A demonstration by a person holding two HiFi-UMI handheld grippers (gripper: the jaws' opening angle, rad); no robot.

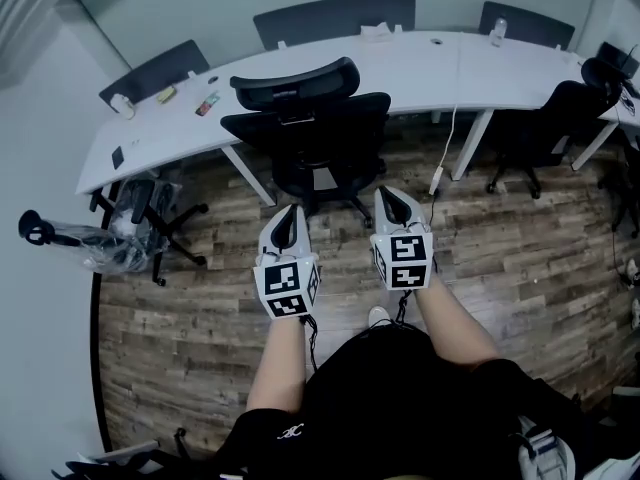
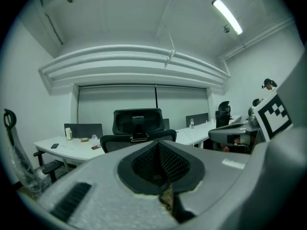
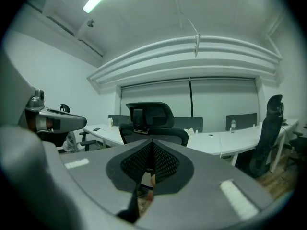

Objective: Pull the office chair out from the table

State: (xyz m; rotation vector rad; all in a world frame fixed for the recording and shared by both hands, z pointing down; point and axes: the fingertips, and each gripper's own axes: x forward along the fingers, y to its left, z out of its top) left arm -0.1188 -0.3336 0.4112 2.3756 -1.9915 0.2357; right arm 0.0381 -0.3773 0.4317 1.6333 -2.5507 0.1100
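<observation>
Office chair (image 1: 312, 136) stands ahead of my fingers and apart from them, its back toward me, close against the curved white bench (image 1: 420, 68) beyond. My left fingers (image 1: 288, 226) and right fingers (image 1: 398, 208) are both closed, empty, side by side above the wood floor (image 1: 520, 238).

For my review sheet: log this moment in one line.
left gripper: shut, empty | right gripper: shut, empty | office chair: at table, untouched
</observation>
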